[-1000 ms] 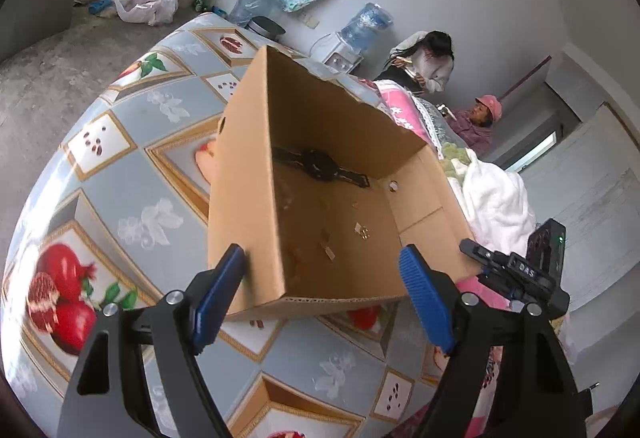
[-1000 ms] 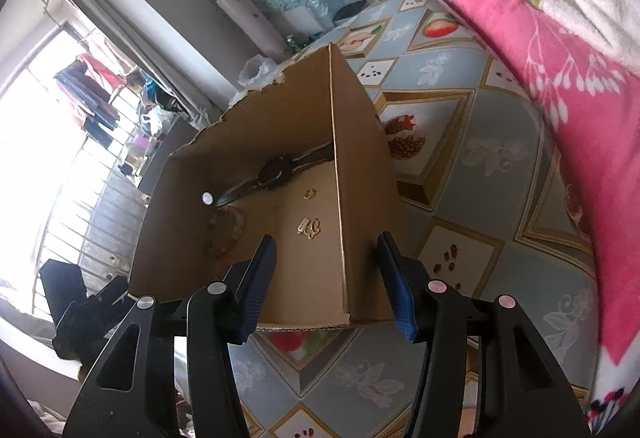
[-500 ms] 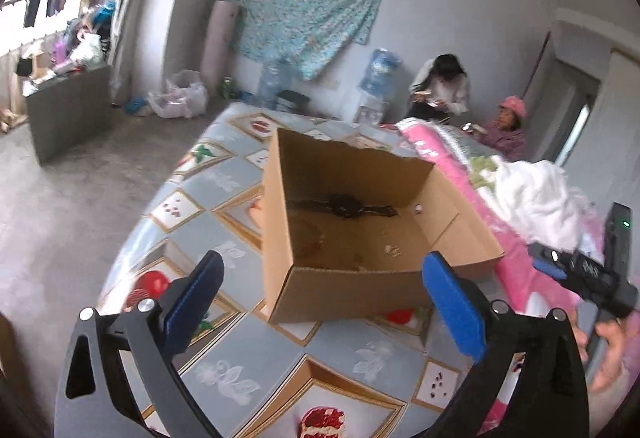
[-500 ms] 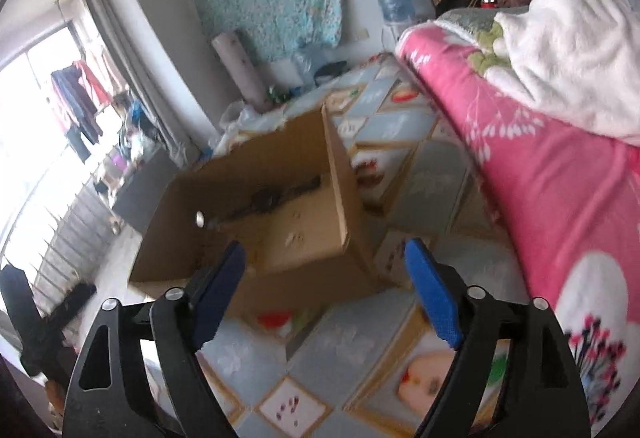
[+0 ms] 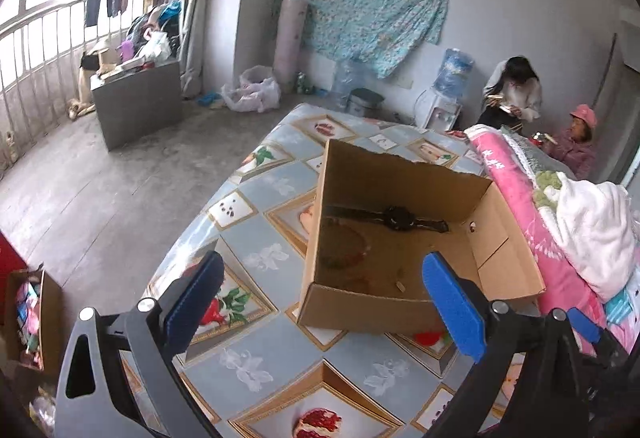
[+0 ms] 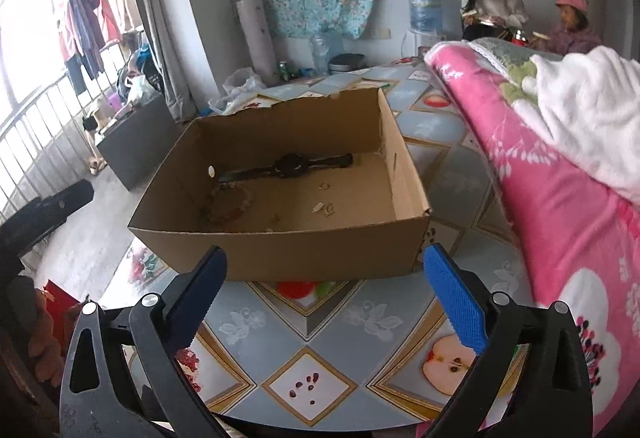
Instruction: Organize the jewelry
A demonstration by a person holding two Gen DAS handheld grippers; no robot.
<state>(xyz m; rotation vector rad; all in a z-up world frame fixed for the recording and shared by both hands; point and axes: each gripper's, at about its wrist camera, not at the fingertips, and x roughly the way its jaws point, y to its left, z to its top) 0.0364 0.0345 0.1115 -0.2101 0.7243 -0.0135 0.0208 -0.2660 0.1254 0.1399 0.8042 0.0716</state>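
Note:
An open cardboard box sits on a fruit-patterned sheet. Inside lie a black wristwatch, a reddish bead bracelet and small gold pieces. My left gripper hovers wide open in front of the box's near left corner, nothing between its blue pads. My right gripper hangs before the box's front wall, its jaws still opening, with nothing between them.
A rolled pink floral blanket with a white towel lies along the right of the box. The bed edge drops to bare floor on the left. Two people sit by the far wall.
Both grippers have let go of the box walls, opened wide and pulled back and up. The box stays on the sheet and now looks farther away.

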